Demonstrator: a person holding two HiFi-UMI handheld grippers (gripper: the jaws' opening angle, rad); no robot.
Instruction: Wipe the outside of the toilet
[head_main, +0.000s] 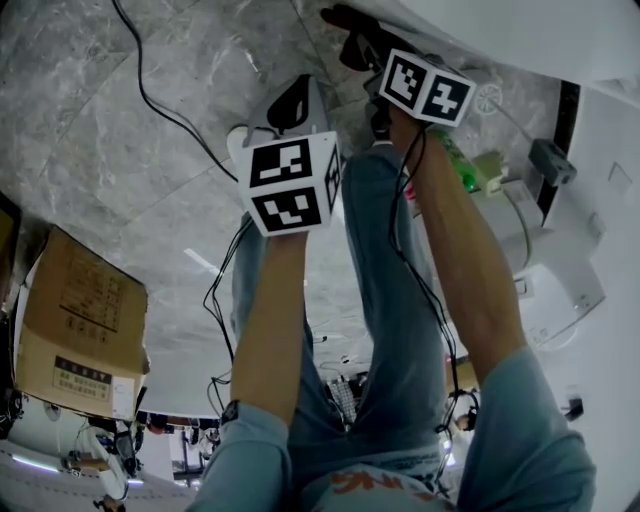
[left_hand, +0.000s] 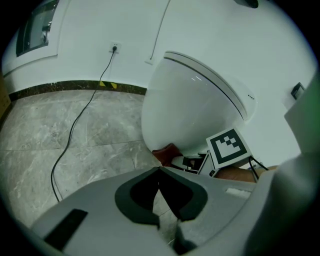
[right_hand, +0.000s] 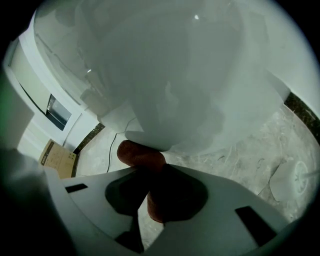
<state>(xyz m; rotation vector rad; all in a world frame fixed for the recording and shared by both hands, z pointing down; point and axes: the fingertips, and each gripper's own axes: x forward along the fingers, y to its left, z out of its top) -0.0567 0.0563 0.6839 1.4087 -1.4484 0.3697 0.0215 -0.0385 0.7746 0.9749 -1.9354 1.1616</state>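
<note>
My right gripper (right_hand: 152, 172) clamps a reddish-brown cloth (right_hand: 137, 154) against the toilet bowl (right_hand: 175, 75); my left gripper (left_hand: 160, 170), jaws closed and empty, hangs left.

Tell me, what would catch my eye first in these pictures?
The big white toilet bowl fills the middle of the left gripper view. Below it, the right gripper holds a reddish-brown cloth against the bowl's underside. The left gripper hangs shut and empty above the grey marble floor.
</note>
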